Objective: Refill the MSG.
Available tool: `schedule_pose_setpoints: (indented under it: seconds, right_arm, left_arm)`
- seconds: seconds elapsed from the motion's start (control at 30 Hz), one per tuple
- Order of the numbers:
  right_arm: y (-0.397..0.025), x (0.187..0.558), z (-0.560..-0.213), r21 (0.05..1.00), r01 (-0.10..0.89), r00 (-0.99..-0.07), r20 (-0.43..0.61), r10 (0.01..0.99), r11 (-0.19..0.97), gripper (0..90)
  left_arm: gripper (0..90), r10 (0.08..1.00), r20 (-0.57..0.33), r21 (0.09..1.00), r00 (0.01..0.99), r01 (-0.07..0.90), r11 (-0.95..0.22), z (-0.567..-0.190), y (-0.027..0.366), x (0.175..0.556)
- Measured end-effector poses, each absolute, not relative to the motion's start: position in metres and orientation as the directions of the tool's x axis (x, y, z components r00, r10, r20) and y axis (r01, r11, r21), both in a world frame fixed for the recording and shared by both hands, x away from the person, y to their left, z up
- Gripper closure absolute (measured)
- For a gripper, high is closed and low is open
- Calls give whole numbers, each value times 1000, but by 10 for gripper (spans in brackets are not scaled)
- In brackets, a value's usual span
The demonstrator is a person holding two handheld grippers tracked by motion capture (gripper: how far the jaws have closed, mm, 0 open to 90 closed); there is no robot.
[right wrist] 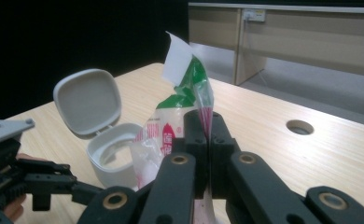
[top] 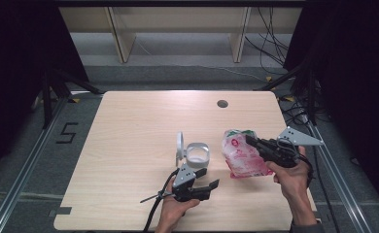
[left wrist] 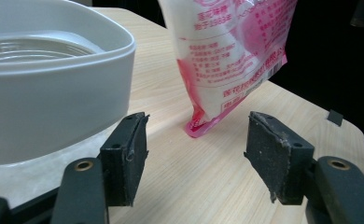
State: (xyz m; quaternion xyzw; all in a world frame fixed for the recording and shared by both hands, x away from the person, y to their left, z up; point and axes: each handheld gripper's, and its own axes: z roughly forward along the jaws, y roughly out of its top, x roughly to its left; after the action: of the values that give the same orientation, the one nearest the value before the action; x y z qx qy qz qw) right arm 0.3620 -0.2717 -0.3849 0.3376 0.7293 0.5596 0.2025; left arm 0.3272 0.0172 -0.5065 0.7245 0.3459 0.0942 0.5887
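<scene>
A pink-and-white plastic bag with a green top stands upright on the table, and my right gripper is shut on its upper edge. From the right gripper view the bag rises between the closed jaws. A white container with its hinged lid flipped up sits left of the bag. My left gripper is open just in front of the container, nothing between its fingers. Seen from the left gripper view, the container is at the left and the bag's bottom corner straight ahead.
The light wooden table has a round cable hole near its far edge. Black tripod legs and cables stand on the floor at both sides. A wooden bench lies beyond the table.
</scene>
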Motion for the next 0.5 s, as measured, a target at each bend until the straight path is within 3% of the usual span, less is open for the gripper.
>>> schedule_pose_setpoints:
  seconds: [0.3,0.5]
  right_arm:
    - [-294,354,-391,953,268,-666,78,742,141,900]
    - [-305,357,-397,949,245,-636,4,772,197,900]
  left_arm:
    - [379,612,-265,921,745,383,-67,-506,20,328]
    - [379,611,-264,922,747,381,-67,-506,19,329]
